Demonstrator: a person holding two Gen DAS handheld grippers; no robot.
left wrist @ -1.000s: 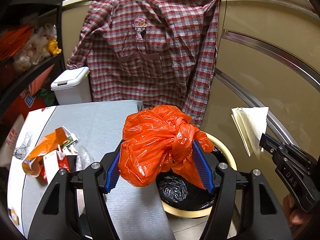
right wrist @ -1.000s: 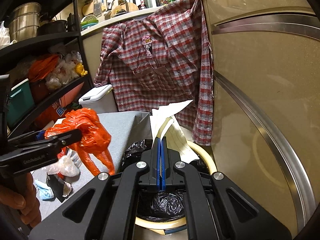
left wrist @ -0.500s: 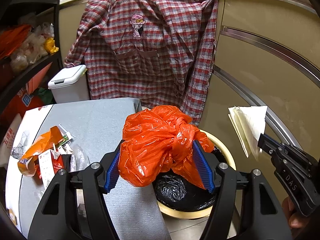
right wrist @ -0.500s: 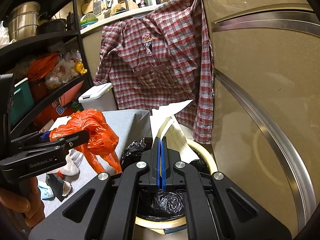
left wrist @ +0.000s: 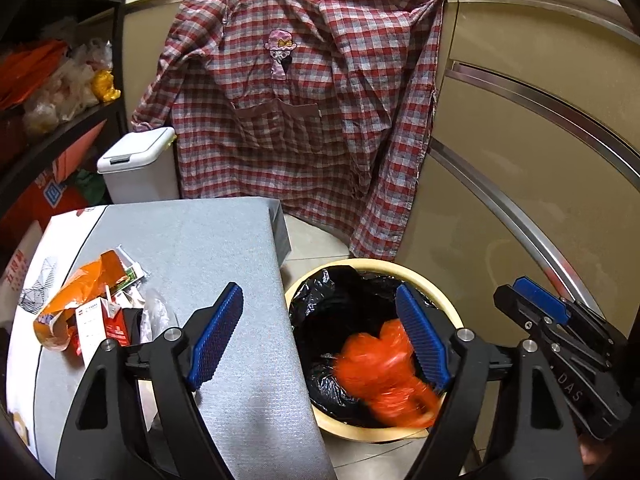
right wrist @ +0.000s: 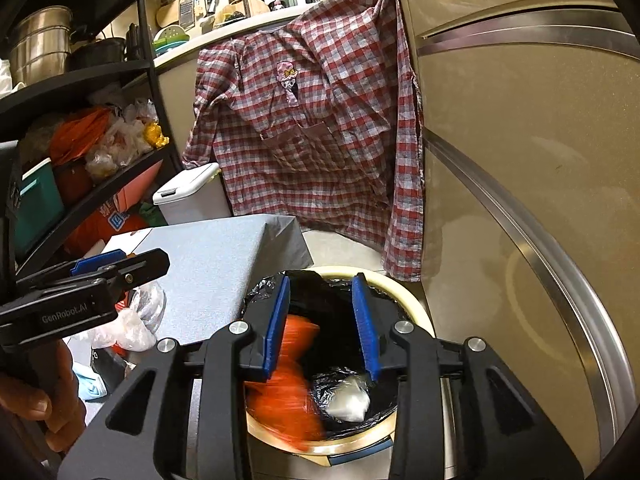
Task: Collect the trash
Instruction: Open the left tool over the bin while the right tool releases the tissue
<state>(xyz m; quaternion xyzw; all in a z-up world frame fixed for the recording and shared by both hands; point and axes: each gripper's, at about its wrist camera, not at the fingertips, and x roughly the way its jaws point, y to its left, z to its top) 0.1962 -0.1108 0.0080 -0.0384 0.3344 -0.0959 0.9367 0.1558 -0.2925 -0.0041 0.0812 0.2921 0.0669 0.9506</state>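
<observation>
A round cream trash bin lined with a black bag stands on the floor beside the grey table. A crumpled orange plastic bag lies blurred inside the bin; it also shows in the right wrist view. A whitish wad lies in the bin beside it. My left gripper is open and empty above the bin's left rim. My right gripper is open and empty over the bin; it also shows at the right edge of the left wrist view.
More trash lies on the table's left part: an orange wrapper, a small red-and-white carton and clear plastic. A white lidded bin stands behind the table. A plaid shirt hangs on the counter. Shelves stand at left, beige cabinets at right.
Both grippers have opened. The orange bag has dropped from the left gripper into the bin, and the folded white paper has left the right gripper.
</observation>
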